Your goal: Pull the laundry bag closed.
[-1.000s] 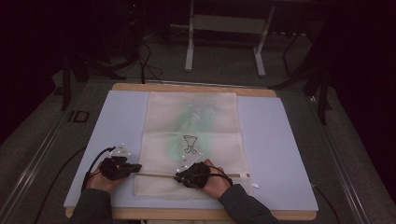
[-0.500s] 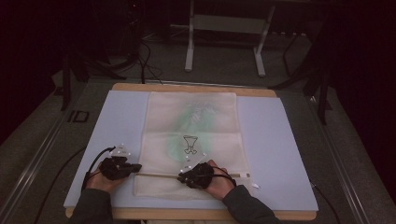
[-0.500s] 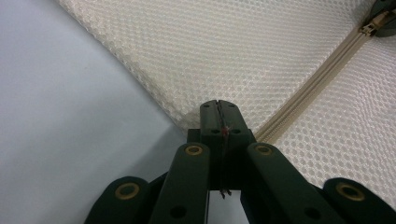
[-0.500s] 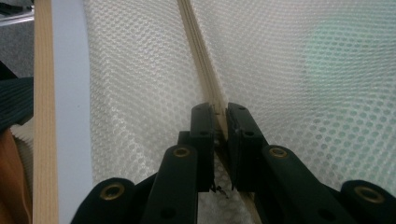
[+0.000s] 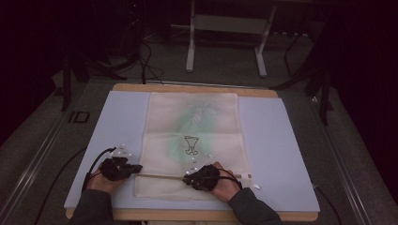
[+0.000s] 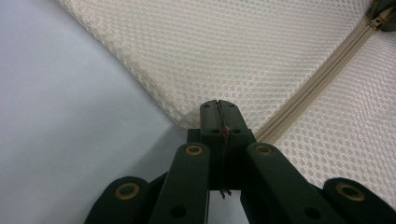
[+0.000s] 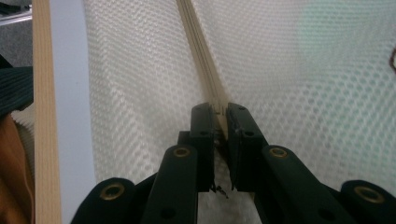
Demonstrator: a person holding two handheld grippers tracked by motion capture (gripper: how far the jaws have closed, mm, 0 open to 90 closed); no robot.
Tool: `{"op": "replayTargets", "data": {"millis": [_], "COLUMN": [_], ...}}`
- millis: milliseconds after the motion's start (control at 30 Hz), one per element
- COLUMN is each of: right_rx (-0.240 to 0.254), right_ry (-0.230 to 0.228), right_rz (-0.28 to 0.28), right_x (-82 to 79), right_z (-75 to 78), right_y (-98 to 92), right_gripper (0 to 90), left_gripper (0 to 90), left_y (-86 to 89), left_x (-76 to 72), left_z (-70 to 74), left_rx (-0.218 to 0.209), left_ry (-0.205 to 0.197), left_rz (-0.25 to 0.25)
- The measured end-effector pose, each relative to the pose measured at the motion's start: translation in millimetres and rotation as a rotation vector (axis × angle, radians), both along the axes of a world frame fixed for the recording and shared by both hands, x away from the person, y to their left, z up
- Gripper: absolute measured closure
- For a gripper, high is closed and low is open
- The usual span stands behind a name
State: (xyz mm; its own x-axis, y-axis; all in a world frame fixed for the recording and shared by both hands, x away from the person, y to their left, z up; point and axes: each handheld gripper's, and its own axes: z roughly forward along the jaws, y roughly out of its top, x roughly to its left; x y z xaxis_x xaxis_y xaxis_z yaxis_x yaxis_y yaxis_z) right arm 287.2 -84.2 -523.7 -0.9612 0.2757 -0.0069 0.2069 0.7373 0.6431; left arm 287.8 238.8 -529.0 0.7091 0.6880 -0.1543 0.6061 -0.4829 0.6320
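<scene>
Green print inside mesh bag (image 5: 192, 136) blurred

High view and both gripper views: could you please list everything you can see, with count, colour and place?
mesh laundry bag: one, cream, flat on the middle of the mat.
zipper: one, beige, along the bag's near edge.
goblet drawing: one, dark outline, at the bag's centre.
green patch: one, pale green, showing through the mesh.
mat: one, pale blue, covering the table.
table: one, light wood, under the mat.
metal stand: one, grey, on the floor behind.
left gripper: black, shut on the bag's corner.
right gripper: black, shut on the zipper.
</scene>
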Motion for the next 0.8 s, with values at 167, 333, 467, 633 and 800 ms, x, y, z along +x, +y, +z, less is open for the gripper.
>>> {"op": "replayTargets", "data": {"millis": [167,333,467,633,800], "right_rx": [0.008,0.010,0.010,0.010,0.009], "right_ry": [0.000,0.004,0.003,0.003,0.003], "right_rz": [-0.009,-0.019,-0.021,-0.024,-0.027], "right_x": [0.0,0.0,-0.4,-0.6,-1.1], "right_z": [0.0,0.2,0.0,0.5,0.8], "right_y": [-7.5,-12.7,-15.2,-17.8,-21.8], "right_gripper": [82.2,82.2,82.2,82.2,82.2], "left_gripper": [89.7,89.8,89.8,89.7,89.8], "left_y": [0.0,0.0,0.0,0.0,0.0], "left_x": [0.0,-0.1,0.0,-0.1,-0.1], "left_z": [-0.1,-0.1,0.0,0.0,0.0], "left_rx": [-0.001,-0.001,0.000,0.000,0.000], "left_ry": [0.000,0.000,0.000,0.000,0.000], "left_rz": [0.002,0.002,0.001,0.002,0.001]}}
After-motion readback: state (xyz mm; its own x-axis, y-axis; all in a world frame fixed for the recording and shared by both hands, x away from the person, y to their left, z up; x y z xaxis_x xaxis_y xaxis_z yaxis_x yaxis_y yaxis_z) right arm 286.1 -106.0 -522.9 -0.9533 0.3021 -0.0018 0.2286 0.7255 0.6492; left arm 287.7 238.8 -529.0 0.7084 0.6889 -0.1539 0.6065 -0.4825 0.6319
